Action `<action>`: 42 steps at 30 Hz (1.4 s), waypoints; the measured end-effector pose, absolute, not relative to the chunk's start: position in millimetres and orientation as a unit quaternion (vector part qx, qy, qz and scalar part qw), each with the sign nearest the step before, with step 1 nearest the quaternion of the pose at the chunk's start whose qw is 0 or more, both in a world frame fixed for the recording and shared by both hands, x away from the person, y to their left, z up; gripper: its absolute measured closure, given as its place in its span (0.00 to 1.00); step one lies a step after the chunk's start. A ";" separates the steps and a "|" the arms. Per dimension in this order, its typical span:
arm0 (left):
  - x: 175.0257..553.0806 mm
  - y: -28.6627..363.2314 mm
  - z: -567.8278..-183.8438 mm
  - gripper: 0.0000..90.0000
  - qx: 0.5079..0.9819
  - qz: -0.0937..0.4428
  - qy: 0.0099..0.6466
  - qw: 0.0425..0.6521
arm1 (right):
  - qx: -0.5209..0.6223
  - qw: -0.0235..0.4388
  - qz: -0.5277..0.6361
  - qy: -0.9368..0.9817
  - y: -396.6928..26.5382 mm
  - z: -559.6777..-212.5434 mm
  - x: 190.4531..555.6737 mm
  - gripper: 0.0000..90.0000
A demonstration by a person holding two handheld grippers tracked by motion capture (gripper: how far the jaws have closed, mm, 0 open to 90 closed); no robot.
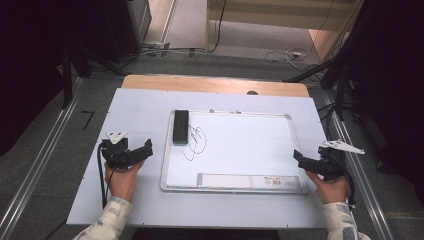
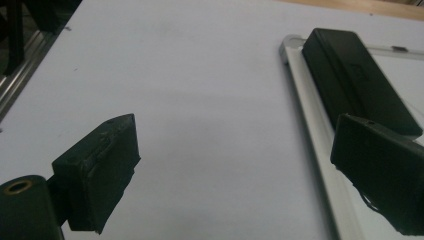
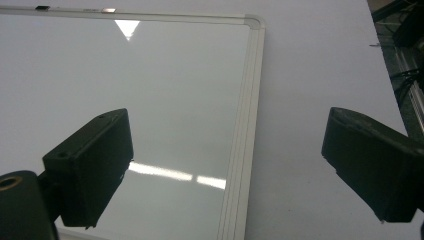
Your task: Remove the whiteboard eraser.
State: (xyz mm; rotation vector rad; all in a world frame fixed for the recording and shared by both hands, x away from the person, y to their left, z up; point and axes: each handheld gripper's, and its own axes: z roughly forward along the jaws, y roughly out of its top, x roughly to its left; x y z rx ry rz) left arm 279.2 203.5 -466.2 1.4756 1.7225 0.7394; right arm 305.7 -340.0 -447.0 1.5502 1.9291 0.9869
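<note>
A white metal-framed whiteboard (image 1: pixel 240 150) lies flat on the pale table (image 1: pixel 140 100). A black block eraser (image 1: pixel 180 126) sits in the board's top left corner, beside a black scribble (image 1: pixel 196 142).

The left gripper (image 1: pixel 145 148) waits just left of the board, jaws wide apart and empty. The right gripper (image 1: pixel 298 156) waits at the board's right edge, jaws apart too.

Nothing is picked up yet. I think the next move is for the left gripper to reach forward, close on the eraser and rub out the scribble.
</note>
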 end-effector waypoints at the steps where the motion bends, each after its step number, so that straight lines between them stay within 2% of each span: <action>1: 281.7 200.4 -465.1 0.06 0.575 0.287 0.670 0.371 | 0.567 0.235 0.360 0.702 -340.1 -447.1 305.6 0.06; 21: 329.1 158.6 -462.2 0.09 0.602 0.257 0.652 0.382 | 0.570 0.230 0.362 0.701 -341.6 -448.0 306.2 0.06; 28: 350.2 142.1 -463.0 0.10 0.609 0.273 0.646 0.370 | 0.571 0.229 0.363 0.700 -342.1 -448.3 306.4 0.06; 31: 361.2 135.5 -465.1 0.10 0.611 0.261 0.647 0.374 | 0.569 0.228 0.364 0.701 -342.0 -448.6 306.7 0.06; 38: 382.0 125.4 -471.8 0.17 0.616 0.251 0.646 0.375 | 0.570 0.227 0.365 0.700 -343.0 -448.7 306.8 0.06; 42: 388.8 123.0 -474.2 0.17 0.623 0.248 0.642 0.371 | 0.571 0.226 0.366 0.699 -344.0 -449.0 307.2 0.06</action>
